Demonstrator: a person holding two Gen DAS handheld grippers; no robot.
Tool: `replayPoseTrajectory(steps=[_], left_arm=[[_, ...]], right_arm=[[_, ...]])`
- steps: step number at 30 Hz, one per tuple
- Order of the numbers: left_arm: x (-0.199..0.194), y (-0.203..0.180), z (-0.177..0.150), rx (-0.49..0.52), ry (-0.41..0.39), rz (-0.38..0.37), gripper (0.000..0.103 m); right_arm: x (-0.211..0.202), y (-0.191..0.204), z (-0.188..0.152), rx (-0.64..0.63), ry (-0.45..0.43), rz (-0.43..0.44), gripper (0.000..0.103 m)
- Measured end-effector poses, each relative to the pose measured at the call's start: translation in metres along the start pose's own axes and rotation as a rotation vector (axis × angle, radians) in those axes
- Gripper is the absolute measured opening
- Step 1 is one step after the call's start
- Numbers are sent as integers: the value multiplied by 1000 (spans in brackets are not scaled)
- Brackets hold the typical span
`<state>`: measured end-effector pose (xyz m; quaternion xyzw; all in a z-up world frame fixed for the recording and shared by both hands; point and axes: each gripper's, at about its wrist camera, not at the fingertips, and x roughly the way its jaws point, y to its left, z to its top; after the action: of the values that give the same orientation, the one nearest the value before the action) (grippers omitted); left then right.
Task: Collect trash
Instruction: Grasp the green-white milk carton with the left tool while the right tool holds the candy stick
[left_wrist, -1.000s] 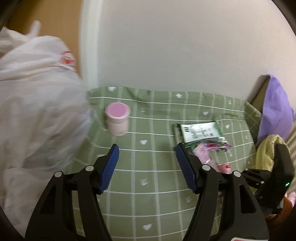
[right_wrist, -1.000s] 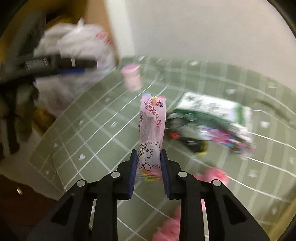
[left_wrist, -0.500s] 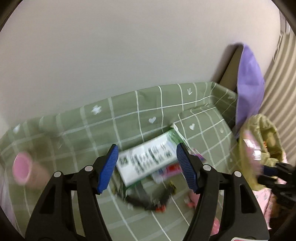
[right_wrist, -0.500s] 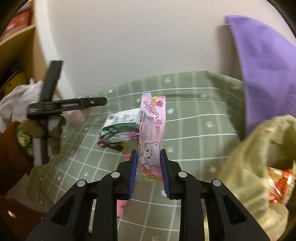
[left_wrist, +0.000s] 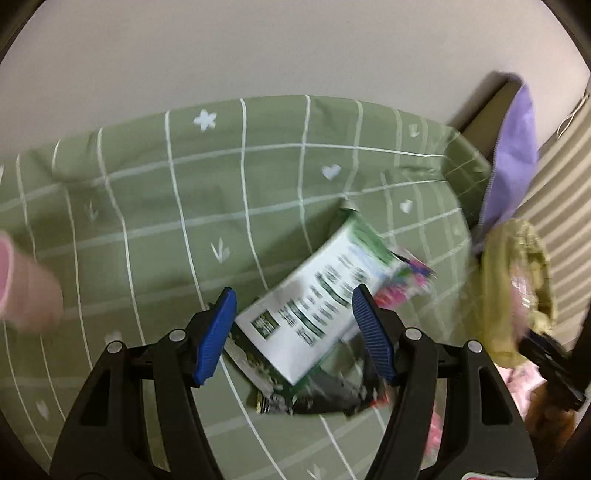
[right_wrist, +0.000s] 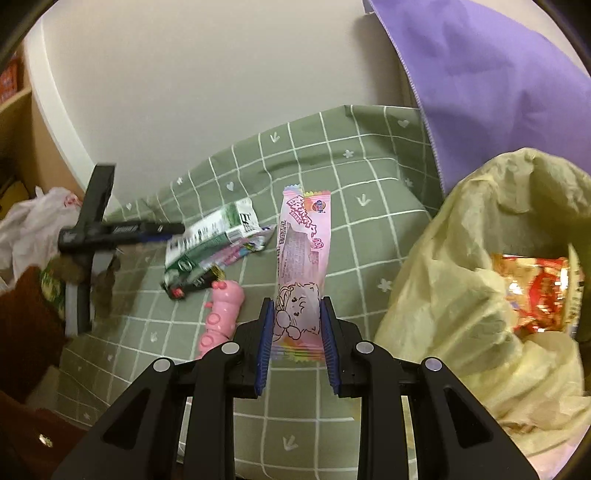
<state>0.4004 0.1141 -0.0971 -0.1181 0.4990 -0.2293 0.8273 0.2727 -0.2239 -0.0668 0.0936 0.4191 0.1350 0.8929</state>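
The right gripper (right_wrist: 297, 332) is clamping the lower end of a pink snack wrapper (right_wrist: 301, 258), its blue pads pressing on both edges so that the wrapper is standing upright above the green checked cloth (right_wrist: 332, 155). Directly right of the wrapper, the pale yellow trash bag (right_wrist: 461, 258) is gaping open, with a red and gold packet (right_wrist: 535, 291) lying inside it. Behind the bag, a purple fabric (right_wrist: 498, 74) is hanging against the wall.

Left of the wrapper, a green and white package (right_wrist: 210, 236) is lying flat on the cloth on top of several smaller wrappers, and a pink toy figure (right_wrist: 221, 314) is lying just below that pile. Further left, the left gripper (right_wrist: 122, 232) is reaching over the package, held by a hand in a dark red sleeve (right_wrist: 22, 314). A white plastic bag (right_wrist: 29, 221) is sitting beyond it, at the cloth's left edge.

In the left wrist view, the left gripper (left_wrist: 295, 332) is standing released, its blue pads framing the green and white package (left_wrist: 321, 306) without visibly pressing on it; blur is hiding whether they touch. A black wrapper (left_wrist: 325, 398) is lying under the package. The yellow trash bag (left_wrist: 517, 288) is showing at the package's right, blurred, and a pink cup (left_wrist: 22, 284) far to its left.
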Motion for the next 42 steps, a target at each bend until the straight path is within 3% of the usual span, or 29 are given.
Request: replayPoseTrajectory(steps=[2,5,8,13,16,22,26,37,39,42], left_arm=[[-6,-9,-4,39,-2,8,62],[-6,-45,-5,254,-1,94,70],[6,-77,3,446,5,138,70],[46,-94,17,576,80,139,70],[66,-93,21,622,145,176,70],[94,-87,42,549,220,146,70],[100,-91,52,498,211,123,65],[-13,-115,30,418,-147,155,64],[-26,-118,27,413,-181,159,64],[-28,-110,24,398,-171,144,64]], right_arm=[[5,-1,0,8,-13,26,25],[10,0,0,20,-17,43,25],[12,5,-5,5,2,44,25],[3,9,-9,-34,6,21,25],[-6,5,-13,-31,-6,1,25],[-13,-8,-24,23,7,-40,25],[-20,-9,-29,28,-2,-63,25],[-29,0,-17,23,-71,-19,25],[-29,7,-11,-4,-80,-8,25],[-30,17,-5,-38,-82,7,25]])
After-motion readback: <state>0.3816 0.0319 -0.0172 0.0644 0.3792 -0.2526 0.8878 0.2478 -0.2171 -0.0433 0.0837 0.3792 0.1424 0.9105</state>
